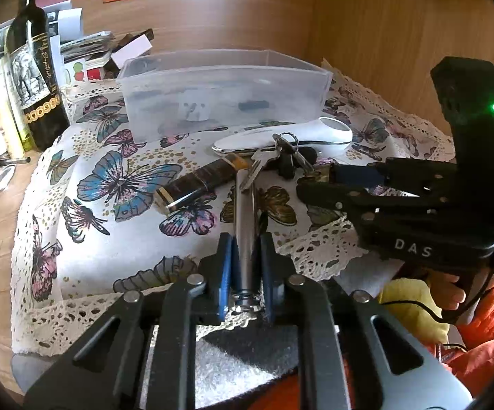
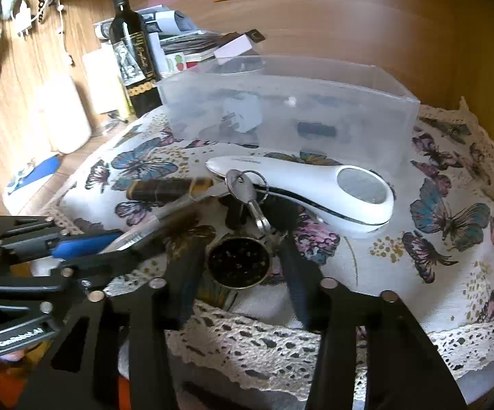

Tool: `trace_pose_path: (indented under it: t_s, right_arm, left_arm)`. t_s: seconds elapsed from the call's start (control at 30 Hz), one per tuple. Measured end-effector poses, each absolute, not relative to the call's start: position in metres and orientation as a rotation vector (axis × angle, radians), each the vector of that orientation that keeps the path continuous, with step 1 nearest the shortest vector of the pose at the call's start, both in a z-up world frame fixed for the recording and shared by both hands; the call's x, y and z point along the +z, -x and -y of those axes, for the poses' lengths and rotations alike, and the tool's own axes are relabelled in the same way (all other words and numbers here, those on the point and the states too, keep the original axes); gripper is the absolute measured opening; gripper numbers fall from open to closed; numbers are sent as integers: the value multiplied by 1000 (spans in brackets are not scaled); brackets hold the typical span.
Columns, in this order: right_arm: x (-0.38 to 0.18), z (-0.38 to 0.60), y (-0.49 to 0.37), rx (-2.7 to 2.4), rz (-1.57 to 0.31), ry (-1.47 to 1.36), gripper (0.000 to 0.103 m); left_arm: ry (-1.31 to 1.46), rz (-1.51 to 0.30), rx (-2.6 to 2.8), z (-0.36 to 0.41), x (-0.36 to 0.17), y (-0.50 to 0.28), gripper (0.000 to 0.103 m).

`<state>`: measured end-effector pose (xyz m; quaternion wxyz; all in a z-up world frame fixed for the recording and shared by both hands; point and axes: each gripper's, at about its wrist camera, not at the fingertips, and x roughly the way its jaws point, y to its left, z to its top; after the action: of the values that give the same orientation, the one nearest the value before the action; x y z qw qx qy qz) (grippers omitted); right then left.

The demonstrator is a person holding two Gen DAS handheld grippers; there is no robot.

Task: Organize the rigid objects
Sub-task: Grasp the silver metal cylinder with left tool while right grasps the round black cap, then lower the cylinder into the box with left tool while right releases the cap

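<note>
Blue pads on the left gripper (image 1: 245, 270) press tight on a shiny metal pen (image 1: 245, 225), so its fingers (image 1: 224, 273) are narrow and holding it. The pen lies on the butterfly cloth (image 1: 110, 239) with lacy edges. The right gripper (image 2: 238, 270) has its fingers on both sides of a small round tin (image 2: 238, 263); they sit close, but I cannot tell if they squeeze it yet.

To do this step well, I think each hand should lift straight up slowly, so the smooth pen does not slip and does not drag the keys (image 1: 281, 152) lying across its tip.

Farther back lie a dark striped handle (image 1: 199, 179) and a smooth white curved gadget (image 2: 315, 188). Behind them stands the cloudy plastic box (image 1: 223, 95), where things should go. A dark glass bottle (image 1: 35, 78) stands beside it.
</note>
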<state>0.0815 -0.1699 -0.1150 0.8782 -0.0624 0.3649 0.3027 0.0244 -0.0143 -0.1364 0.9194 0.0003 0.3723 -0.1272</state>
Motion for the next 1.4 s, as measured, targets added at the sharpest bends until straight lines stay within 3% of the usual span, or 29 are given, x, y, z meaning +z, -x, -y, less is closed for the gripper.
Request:
trace_pose_path:
  t_s: [0.63,1.4]
  right_arm:
    - [-65,189,-80,597,-596,79,31]
    - [9,169,-168,568,-437,108,31]
  left_arm:
    - [62,-585,-161,-10,-69,-41,15]
    - [16,-487,-75,-21,-8,-132,15]
